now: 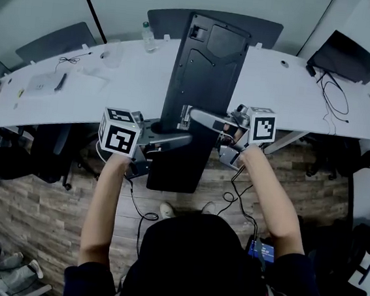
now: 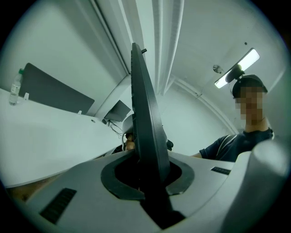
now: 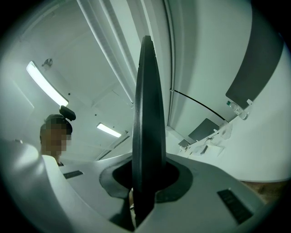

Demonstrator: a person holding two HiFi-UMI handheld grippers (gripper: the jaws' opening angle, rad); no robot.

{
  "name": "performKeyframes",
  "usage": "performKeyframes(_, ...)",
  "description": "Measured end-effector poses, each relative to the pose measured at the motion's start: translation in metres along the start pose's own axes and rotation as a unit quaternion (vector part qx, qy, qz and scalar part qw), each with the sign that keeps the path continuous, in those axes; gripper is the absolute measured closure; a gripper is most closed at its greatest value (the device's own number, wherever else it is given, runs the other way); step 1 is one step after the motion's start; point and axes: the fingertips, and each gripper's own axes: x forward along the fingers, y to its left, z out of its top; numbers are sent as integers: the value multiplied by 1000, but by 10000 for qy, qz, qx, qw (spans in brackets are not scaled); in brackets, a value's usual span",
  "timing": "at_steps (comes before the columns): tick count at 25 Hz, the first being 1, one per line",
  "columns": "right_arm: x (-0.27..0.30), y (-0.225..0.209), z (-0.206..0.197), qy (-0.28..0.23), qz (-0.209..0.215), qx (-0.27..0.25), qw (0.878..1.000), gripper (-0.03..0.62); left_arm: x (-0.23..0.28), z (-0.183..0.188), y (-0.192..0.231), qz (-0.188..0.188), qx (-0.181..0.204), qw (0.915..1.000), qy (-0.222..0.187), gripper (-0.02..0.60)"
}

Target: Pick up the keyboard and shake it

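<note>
While both grippers clamp it, the keyboard (image 1: 197, 93) is held up over the near edge of the white table (image 1: 290, 89), its dark underside turned upward.

Its far end reaches across the table toward the back rim, and its near end sticks out past the table's front edge over the wooden floor. The left gripper (image 1: 176, 137) has its jaws drawn in narrow on the keyboard's left long side, and the right gripper (image 1: 196, 116) is pinched tight on the opposite side. In each gripper view the keyboard (image 2: 145, 132) stands edge-on between the jaws (image 3: 148, 127). A plastic bottle (image 1: 147, 36) stands at the table's far rim.
</note>
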Motion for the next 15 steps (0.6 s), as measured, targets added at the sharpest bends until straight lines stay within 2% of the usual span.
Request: performKeyframes(15, -6, -9, -4, 219, -260, -609, 9976, 493, -1, -3, 12, 465, 214, 9987, -20, 502)
